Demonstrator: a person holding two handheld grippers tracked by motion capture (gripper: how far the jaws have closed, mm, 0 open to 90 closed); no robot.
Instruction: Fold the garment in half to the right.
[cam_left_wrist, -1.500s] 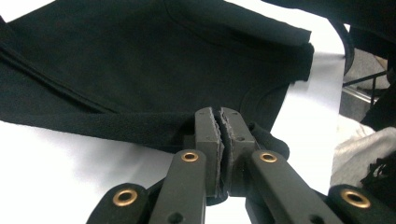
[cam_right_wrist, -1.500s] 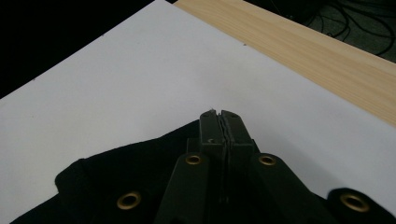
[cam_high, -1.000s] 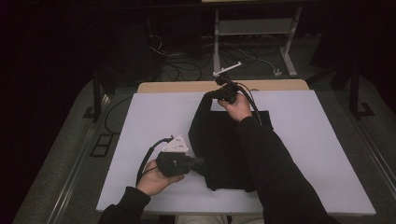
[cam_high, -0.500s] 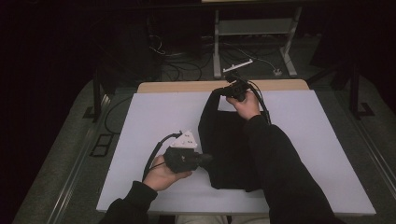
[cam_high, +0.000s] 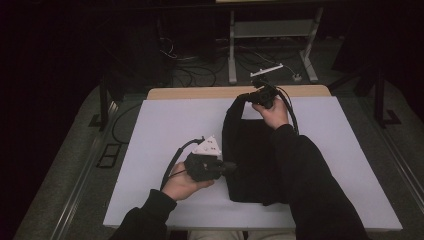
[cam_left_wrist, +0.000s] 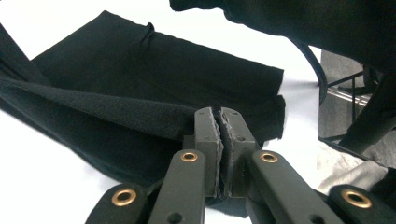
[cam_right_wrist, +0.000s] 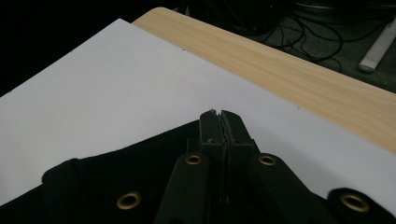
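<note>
black, soft and folded, the dark fabric garment (cam_high: 252, 160) lies on the white sheet-covered table (cam_high: 160, 130), right of the table's middle, with one long side lifted off the surface. at the left of the high view, the left gripper (cam_high: 231, 166) is held level in the person's left hand (cam_high: 181, 184), near the table's front edge, with its grey three-cornered plate (cam_high: 207, 146) on top and a black cable (cam_high: 172, 159) looping out behind it. its tip meets the garment's left edge. in the left gripper view the left gripper (cam_left_wrist: 219, 122) has its two jaws pressed together on a fold of the black cloth (cam_left_wrist: 140, 112), which stretches away taut to the left above the flat layer below it. farther right and toward the table's back edge, the right gripper (cam_high: 252, 97) sits in the person's right hand (cam_high: 274, 111), just in front of the bare light wooden strip (cam_high: 200, 92) of the table. it holds the garment's far corner raised. in the right gripper view the right gripper (cam_right_wrist: 219, 122) has its jaws closed tight, black cloth (cam_right_wrist: 140, 186) bunched around and under them, white surface (cam_right_wrist: 116, 84) beyond.
</note>
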